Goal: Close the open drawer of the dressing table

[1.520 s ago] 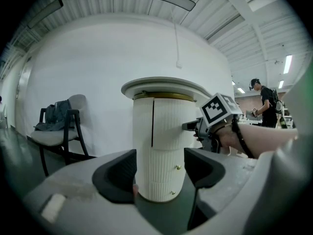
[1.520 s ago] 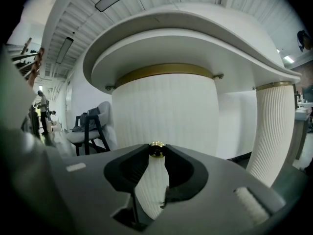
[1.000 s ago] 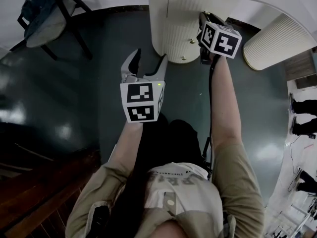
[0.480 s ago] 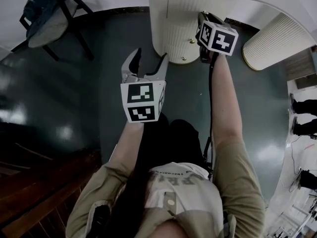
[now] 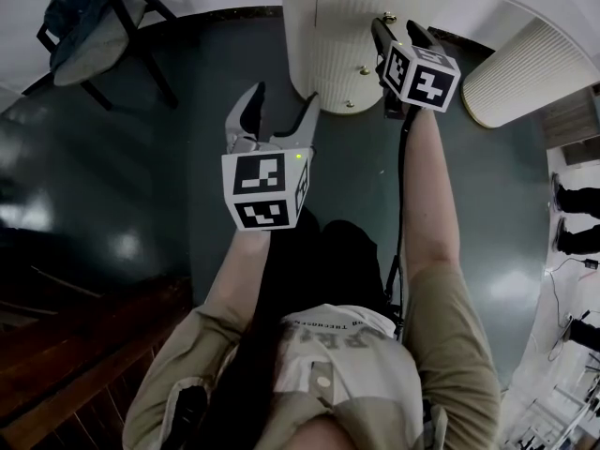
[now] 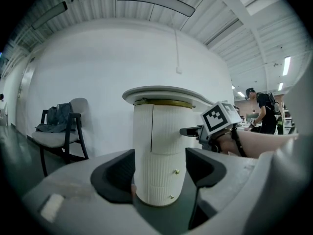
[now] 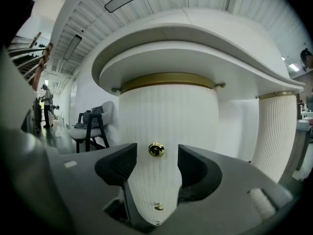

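Between the just-opening jaws of our right gripper (image 5: 397,32), the brass knob (image 7: 156,150) is sitting untouched. Withdrawing crookedly, we're risking snagging it and dragging the drawer (image 7: 168,116) out.

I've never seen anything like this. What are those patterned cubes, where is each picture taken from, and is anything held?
No robot here: a person wears a head camera looking steeply down. Each hand holds tongs carrying a patterned cube and a camera; the other two pictures look along those. The left tongs hang empty before the white ribbed dressing table. The right tongs have a brass drawer knob between them, untouched. Both have just been opening. Nothing is held. A chair stands on the dark floor.
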`<state>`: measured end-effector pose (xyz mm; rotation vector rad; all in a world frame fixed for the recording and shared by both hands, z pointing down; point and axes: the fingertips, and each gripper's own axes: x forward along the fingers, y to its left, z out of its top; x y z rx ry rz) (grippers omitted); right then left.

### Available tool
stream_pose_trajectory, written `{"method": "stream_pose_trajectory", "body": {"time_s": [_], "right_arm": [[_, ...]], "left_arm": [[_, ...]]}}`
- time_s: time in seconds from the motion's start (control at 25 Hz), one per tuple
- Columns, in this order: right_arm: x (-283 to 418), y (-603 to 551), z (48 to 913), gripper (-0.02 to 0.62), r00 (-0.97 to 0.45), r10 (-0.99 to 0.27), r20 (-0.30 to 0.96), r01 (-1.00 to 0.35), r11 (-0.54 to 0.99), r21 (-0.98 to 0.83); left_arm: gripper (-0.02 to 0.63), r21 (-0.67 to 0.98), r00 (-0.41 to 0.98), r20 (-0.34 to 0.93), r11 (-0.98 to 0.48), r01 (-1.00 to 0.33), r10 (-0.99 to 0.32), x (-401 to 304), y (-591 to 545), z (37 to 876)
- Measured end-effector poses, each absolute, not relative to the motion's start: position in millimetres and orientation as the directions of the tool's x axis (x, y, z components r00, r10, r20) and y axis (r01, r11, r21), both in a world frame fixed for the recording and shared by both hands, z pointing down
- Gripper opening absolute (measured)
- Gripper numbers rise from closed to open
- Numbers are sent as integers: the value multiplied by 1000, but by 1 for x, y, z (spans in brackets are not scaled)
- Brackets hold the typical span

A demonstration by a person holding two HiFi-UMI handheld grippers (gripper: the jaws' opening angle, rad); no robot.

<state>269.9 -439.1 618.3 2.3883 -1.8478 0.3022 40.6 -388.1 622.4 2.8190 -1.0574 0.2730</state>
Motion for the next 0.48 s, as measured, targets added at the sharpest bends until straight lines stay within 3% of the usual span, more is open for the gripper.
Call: {"method": "stream_pose_trajectory", "body": {"time_s": [0.28,0.48], "right_arm": [[269,-423,613,267,246,-943,226,-965,-261,-36],[259,-403,611,267,257,-920,297,-961,-275,-19]], "left_arm": [[322,82,779,221,-785,-614,-587,51,-374,601],[322,102,797,219,-800,-592,-562,53,-364,558]]}}
